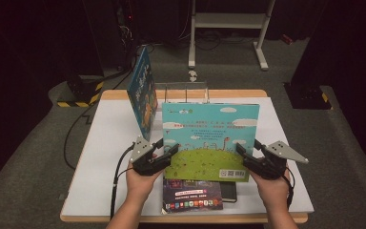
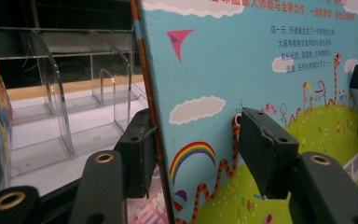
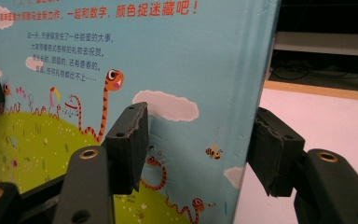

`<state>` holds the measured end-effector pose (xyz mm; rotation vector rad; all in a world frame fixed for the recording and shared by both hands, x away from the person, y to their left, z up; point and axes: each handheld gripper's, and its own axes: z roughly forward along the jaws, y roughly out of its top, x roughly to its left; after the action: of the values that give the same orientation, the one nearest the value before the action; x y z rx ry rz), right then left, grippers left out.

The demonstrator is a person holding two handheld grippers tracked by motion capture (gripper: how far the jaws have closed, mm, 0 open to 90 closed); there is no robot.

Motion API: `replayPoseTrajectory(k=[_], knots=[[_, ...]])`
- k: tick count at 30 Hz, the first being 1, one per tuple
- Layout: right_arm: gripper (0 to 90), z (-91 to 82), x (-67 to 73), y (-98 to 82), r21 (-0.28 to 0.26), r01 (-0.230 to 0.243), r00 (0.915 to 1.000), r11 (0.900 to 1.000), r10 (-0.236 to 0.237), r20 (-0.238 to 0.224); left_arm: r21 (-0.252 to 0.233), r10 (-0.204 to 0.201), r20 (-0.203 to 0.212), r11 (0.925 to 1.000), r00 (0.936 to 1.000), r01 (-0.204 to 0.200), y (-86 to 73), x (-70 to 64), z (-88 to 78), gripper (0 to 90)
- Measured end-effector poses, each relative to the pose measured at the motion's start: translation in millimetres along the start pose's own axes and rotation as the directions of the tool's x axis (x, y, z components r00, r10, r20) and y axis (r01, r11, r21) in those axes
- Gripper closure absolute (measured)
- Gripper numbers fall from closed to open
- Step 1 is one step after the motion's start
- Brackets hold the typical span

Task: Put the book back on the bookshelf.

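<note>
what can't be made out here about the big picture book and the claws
- High view: front cover of the picture book faces away; back shown.
- Left gripper view: whether the left claw presses the book; pads look slightly off.
- Right gripper view: book's top, cut by the frame edge.
- High view: dark books underneath, titles too small.
</note>
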<state>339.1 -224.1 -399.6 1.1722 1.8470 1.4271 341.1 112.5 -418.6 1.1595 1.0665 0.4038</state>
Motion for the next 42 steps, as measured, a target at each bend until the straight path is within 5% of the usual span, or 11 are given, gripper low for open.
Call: replayPoseTrajectory(k=[19, 42], knots=[[45.6, -4.1, 3.2, 15.4, -0.066, 0.039, 0.9985, 0.997, -0.037, 0.041, -0.038, 0.076, -0.010, 0.9963, 0.9970, -0.076, 9.9, -4.6, 9.0, 50.0], [45.1, 18.3, -10.9, 23.2, -0.090, 0.047, 0.9969, 0.995, -0.041, 0.068, -0.049, 0.127, -0.007, 0.9907, 0.9919, -0.127, 18.7, 6.7, 38.4, 49.9]])
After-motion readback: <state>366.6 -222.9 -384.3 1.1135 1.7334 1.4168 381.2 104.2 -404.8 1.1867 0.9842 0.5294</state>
